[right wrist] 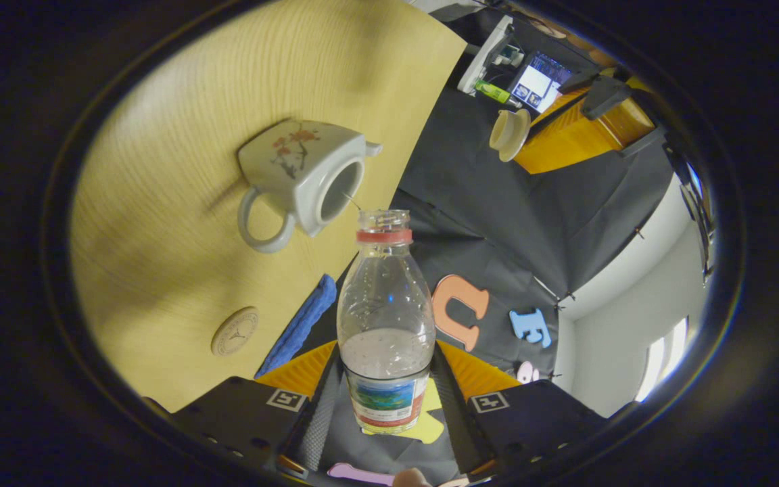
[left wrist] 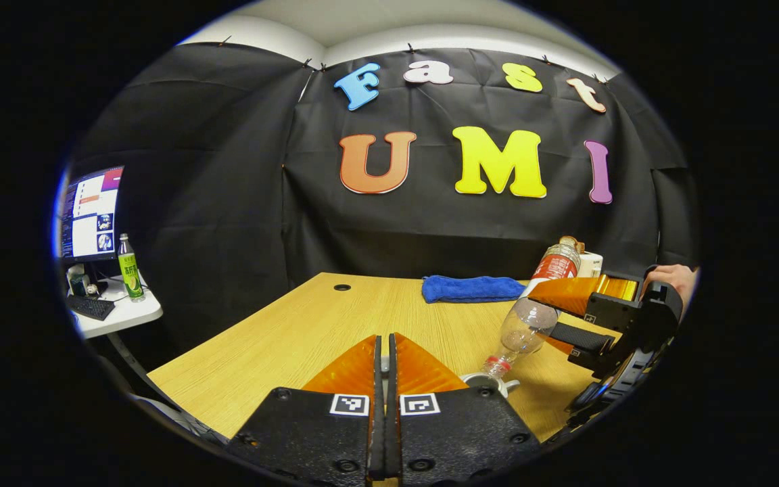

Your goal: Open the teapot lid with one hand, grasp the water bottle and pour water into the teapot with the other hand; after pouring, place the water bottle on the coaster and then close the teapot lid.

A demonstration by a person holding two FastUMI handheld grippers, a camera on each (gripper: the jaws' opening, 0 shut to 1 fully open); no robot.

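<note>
- The right claw point(right wrist: 386, 399) is gripping the water bottle point(right wrist: 385, 318) by its labelled body, tipping it neck-down toward the open teapot point(right wrist: 301, 179).
- The left claw point(right wrist: 569, 132) is clenching the teapot lid point(right wrist: 509, 134), holding it off the pot.
- The teapot is sitting on the bench point(right wrist: 180, 135), the coaster point(right wrist: 234, 331) lying near it.
- A blue cloth point(left wrist: 472, 288) is lying by the far bench edge.

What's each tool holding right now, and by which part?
Right tool: shut on the water bottle, gripping its labelled lower body. Left tool: fingers closed; the right gripper view shows the teapot lid at its tips, hold point unclear.
</note>
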